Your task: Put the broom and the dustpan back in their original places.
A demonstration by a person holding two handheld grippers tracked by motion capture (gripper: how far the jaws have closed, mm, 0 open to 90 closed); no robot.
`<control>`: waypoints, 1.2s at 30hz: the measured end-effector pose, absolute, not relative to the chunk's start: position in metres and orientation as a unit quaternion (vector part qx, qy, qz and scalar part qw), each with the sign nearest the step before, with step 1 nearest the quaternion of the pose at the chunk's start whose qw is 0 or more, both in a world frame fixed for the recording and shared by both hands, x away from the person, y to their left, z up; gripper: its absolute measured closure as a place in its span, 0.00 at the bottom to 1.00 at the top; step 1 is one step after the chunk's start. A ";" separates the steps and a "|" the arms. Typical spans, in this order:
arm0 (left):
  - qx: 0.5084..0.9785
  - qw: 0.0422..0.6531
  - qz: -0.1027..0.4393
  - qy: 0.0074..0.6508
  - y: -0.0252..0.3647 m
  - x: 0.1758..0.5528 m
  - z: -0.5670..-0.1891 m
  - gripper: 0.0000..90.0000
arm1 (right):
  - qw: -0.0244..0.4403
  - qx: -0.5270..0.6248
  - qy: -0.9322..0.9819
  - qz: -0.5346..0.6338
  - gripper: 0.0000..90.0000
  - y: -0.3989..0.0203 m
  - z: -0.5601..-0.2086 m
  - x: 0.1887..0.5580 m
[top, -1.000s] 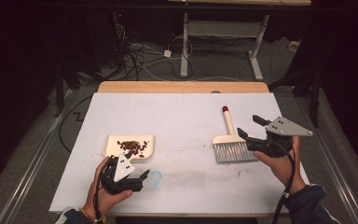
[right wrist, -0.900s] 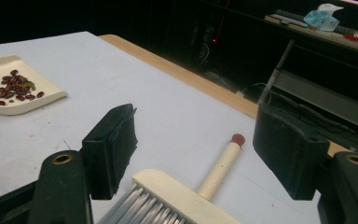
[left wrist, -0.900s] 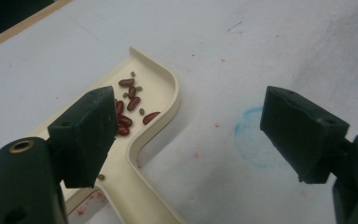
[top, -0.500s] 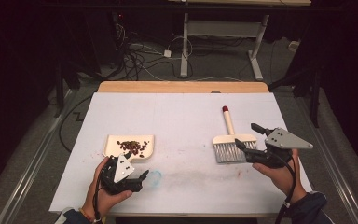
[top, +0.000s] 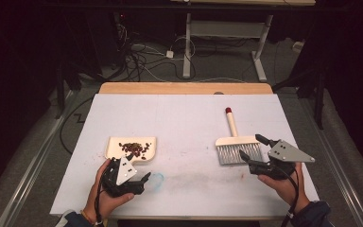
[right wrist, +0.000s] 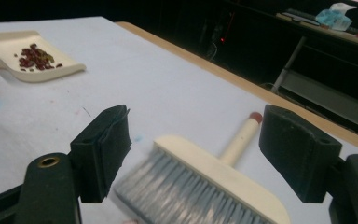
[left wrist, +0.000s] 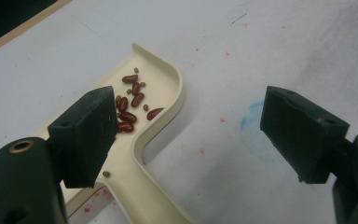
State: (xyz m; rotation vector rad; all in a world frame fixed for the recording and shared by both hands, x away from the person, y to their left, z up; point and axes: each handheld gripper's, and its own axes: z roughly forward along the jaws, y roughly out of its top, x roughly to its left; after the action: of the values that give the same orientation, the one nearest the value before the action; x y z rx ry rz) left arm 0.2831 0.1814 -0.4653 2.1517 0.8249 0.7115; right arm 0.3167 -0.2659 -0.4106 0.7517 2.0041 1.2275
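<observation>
A cream dustpan (top: pixel 131 147) holding several red-brown beans (left wrist: pixel 129 103) lies at the table's near left. My left gripper (top: pixel 136 172) hovers at its handle end, and my left gripper (left wrist: pixel 191 135) stands open; the pan's handle (left wrist: pixel 144 186) runs under the left jaw with nothing pressed. A cream brush (top: pixel 236 146) with grey bristles and a red-tipped handle lies flat at the right. My right gripper (top: pixel 251 146) sits just right of the brush head. Its jaws have just been opening, so my right gripper (right wrist: pixel 193 154) is open over the brush (right wrist: pixel 214 172), clear of it.
A faint blue stain (top: pixel 157 179) marks the white table cover (top: pixel 184 118) near the left gripper. The wooden far edge (top: pixel 184 88) borders a dark floor with cables and a desk frame (top: pixel 222 33). Small red smears dot the sheet.
My right gripper has sunk and drawn back toward the near edge, its jaws a little wider. The brush stays flat in place. The left gripper and dustpan have not moved.
</observation>
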 end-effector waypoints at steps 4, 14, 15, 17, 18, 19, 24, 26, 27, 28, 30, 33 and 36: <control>0.832 0.360 0.277 0.319 0.182 0.284 -0.465 0.21 | 0.333 0.293 0.769 0.461 0.28 -0.272 -0.418 0.314; 0.825 0.371 0.279 0.323 0.189 0.287 -0.465 0.21 | 0.340 0.316 0.768 0.442 0.28 -0.288 -0.434 0.306; 0.824 0.371 0.281 0.322 0.190 0.288 -0.465 0.21 | 0.339 0.318 0.768 0.440 0.28 -0.289 -0.437 0.304; 0.824 0.370 0.284 0.320 0.191 0.288 -0.465 0.21 | 0.339 0.317 0.773 0.434 0.28 -0.291 -0.442 0.300; 0.824 0.370 0.284 0.322 0.191 0.288 -0.465 0.21 | 0.338 0.315 0.776 0.430 0.28 -0.292 -0.444 0.298; 0.822 0.372 0.285 0.323 0.192 0.288 -0.464 0.21 | 0.336 0.314 0.779 0.428 0.28 -0.292 -0.446 0.297; 0.822 0.369 0.288 0.324 0.192 0.287 -0.465 0.21 | 0.334 0.312 0.782 0.423 0.28 -0.293 -0.450 0.291; 0.823 0.367 0.288 0.324 0.192 0.286 -0.465 0.21 | 0.336 0.309 0.782 0.424 0.28 -0.293 -0.450 0.291; 0.823 0.367 0.289 0.323 0.191 0.286 -0.465 0.21 | 0.335 0.309 0.782 0.425 0.28 -0.293 -0.450 0.290; 0.824 0.365 0.291 0.322 0.191 0.285 -0.464 0.21 | 0.336 0.307 0.782 0.425 0.28 -0.293 -0.449 0.290; 0.826 0.362 0.290 0.321 0.190 0.283 -0.464 0.21 | 0.336 0.303 0.782 0.428 0.28 -0.292 -0.449 0.290; 0.825 0.362 0.294 0.319 0.190 0.282 -0.465 0.21 | 0.338 0.300 0.784 0.425 0.28 -0.289 -0.448 0.288; 0.825 0.362 0.293 0.319 0.190 0.282 -0.465 0.21 | 0.338 0.298 0.783 0.428 0.28 -0.288 -0.448 0.286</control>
State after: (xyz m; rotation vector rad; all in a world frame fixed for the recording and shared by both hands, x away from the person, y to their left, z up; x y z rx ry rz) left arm 0.2818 0.1904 -0.4648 2.1251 0.8216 0.7555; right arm 0.2863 -0.2878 -0.4481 0.7760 2.0396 1.1161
